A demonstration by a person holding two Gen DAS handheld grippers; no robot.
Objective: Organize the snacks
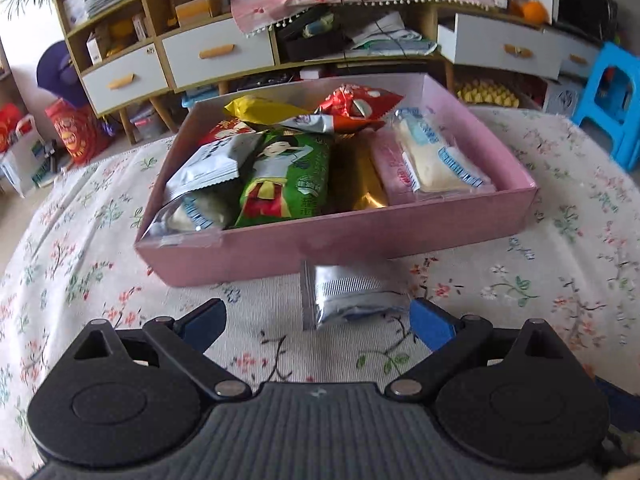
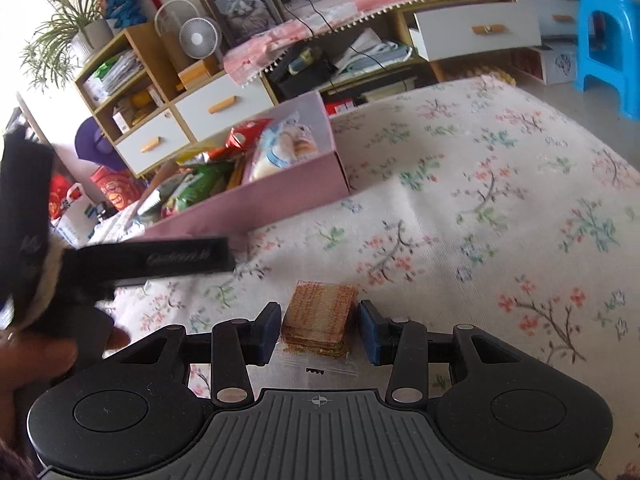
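A pink box (image 1: pixel 344 236) full of snack packets stands on the floral cloth; it also shows in the right wrist view (image 2: pixel 256 200) at upper left. In the left wrist view a silver snack packet (image 1: pixel 348 296) lies on the cloth just before the box. My left gripper (image 1: pixel 316 324) is open, its right finger beside the packet. In the right wrist view a clear-wrapped stack of brown wafers (image 2: pixel 320 316) lies between the fingers of my right gripper (image 2: pixel 319 332). Its jaws stand open, close on either side, with small gaps.
The floral-covered table (image 2: pixel 480 200) stretches right. Behind stand a wooden shelf unit with white drawers (image 1: pixel 216 56), a small fan (image 2: pixel 200 38) and a blue stool (image 1: pixel 612 100). The left gripper's black body (image 2: pixel 152 260) and a hand cross the right wrist view's left side.
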